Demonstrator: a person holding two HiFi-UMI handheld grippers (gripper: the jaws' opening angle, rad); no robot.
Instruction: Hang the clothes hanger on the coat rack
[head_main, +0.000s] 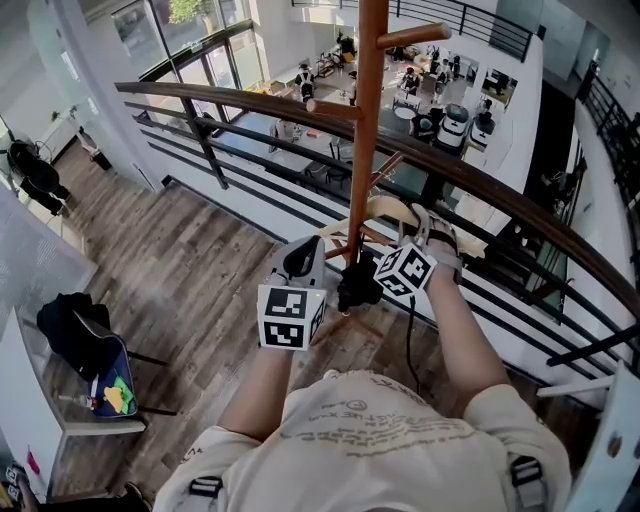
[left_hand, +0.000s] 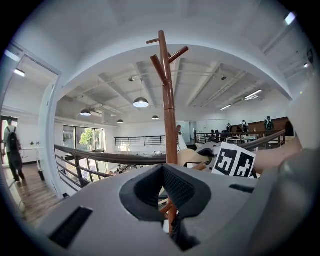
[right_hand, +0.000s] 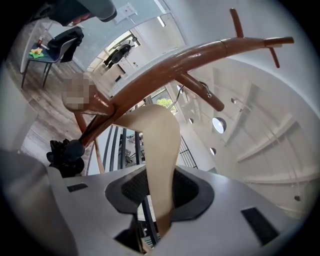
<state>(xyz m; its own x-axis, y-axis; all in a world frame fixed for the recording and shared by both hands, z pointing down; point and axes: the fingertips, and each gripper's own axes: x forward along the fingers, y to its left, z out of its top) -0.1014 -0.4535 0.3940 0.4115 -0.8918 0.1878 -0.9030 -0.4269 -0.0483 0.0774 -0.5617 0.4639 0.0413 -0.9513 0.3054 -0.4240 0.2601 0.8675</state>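
Observation:
The brown wooden coat rack (head_main: 365, 120) stands right in front of me by the railing, and its pole (left_hand: 167, 100) rises past the left gripper's tips. My right gripper (head_main: 415, 222) is shut on one arm of the pale wooden hanger (head_main: 385, 208), which passes between its pads (right_hand: 182, 187). In the right gripper view the hanger (right_hand: 160, 135) is held up against the pole (right_hand: 165, 70). Its thin metal hook (right_hand: 202, 89) curls close to a peg; I cannot tell whether it rests on the peg. My left gripper (head_main: 308, 252) is just left of the pole, shut and empty.
A dark handrail (head_main: 480, 180) with bars runs behind the rack, above a lower floor. A black lump (head_main: 358, 288) hangs low on the pole between the grippers. A chair (head_main: 95, 350) with dark cloth stands at the left. A person (left_hand: 11, 145) stands far left.

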